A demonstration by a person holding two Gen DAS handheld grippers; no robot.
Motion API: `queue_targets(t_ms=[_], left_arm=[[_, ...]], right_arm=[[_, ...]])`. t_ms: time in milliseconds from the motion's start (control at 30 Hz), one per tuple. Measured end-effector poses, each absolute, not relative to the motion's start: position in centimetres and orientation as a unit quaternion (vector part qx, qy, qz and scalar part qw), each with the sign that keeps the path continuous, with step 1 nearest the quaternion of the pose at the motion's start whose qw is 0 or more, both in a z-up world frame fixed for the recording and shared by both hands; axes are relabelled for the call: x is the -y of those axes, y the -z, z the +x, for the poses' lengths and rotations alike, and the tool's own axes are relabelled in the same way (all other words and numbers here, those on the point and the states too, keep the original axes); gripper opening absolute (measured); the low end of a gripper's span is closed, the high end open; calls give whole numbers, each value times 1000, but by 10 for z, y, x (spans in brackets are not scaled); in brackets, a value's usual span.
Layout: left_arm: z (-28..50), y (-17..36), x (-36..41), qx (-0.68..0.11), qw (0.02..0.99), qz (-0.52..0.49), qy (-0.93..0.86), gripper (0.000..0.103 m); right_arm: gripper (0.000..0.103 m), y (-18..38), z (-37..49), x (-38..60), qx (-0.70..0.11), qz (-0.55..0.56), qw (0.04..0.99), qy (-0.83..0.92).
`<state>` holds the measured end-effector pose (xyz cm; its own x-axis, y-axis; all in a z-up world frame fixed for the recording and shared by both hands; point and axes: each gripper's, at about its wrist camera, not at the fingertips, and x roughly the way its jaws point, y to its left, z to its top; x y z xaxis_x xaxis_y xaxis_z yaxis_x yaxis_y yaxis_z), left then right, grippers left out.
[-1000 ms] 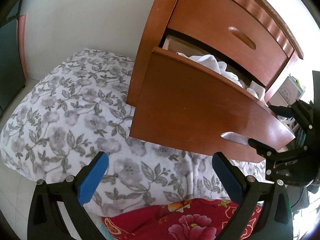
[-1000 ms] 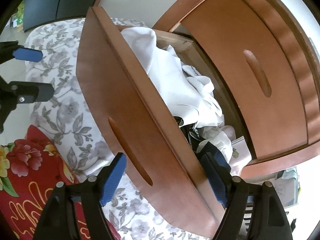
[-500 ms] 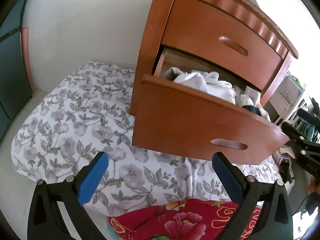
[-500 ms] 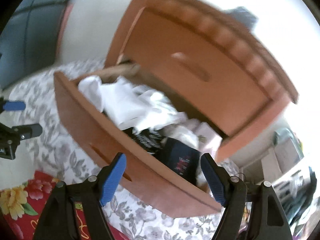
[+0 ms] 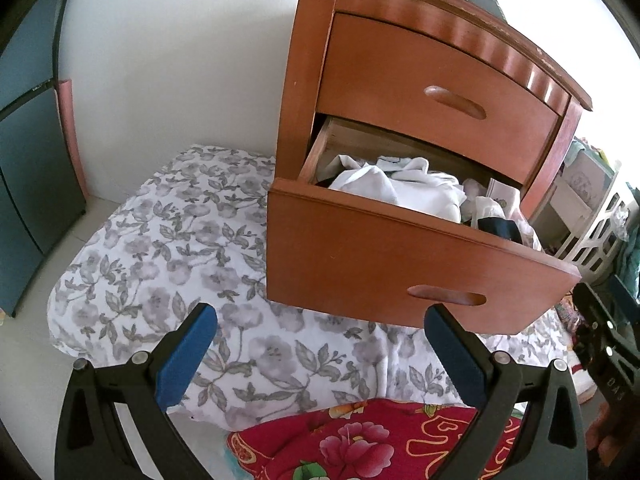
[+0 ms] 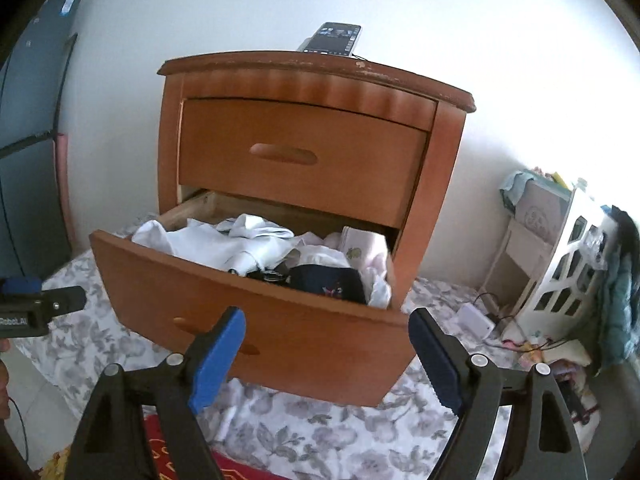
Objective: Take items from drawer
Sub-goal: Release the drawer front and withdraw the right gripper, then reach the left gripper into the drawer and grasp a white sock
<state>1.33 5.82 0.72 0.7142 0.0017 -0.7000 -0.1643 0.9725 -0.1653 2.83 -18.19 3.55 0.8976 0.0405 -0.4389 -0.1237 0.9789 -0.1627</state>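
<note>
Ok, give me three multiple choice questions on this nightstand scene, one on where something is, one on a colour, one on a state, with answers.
1. Where is the phone?
A. on top of the nightstand
B. in the lower drawer
C. on the bedding

2. What colour are the pads on the right tongs?
A. red
B. blue
C. green

3. How do the two drawers stand?
A. both shut
B. upper open, lower shut
C. upper drawer shut, lower open

Answers: 1 A, it lies on the top board at the wall. 2 B, both pads show blue. 3 C, clothes show in the pulled-out lower one.

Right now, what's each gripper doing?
Left gripper: open, holding nothing.
Right gripper: open, holding nothing, in front of the open drawer.
</note>
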Motion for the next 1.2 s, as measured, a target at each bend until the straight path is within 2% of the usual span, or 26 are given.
queue_targets(t_ms=[167, 233, 400, 767, 1000, 1200], left_arm=[[9, -16, -56, -367, 923, -103, -52, 103], [8, -18, -55, -365, 924, -101, -55, 103], [9, -17, -55, -366, 923, -108, -57, 103], [34, -56, -50, -340, 936, -77, -39, 103], [114, -76, -60, -399, 913, -81, -27, 103], [170, -54, -64, -485, 868, -101, -32, 103]], right_arm=[[91, -26, 31, 186, -221, -62, 972, -44], [97, -22, 31, 190, -222, -49, 973, -40], [103, -19, 34, 205, -227, -12, 973, -28], [103, -12, 36, 215, -227, 5, 974, -4], [103, -10, 37, 214, -229, 1, 973, 16], [103, -6, 42, 219, -244, 8, 969, 36]])
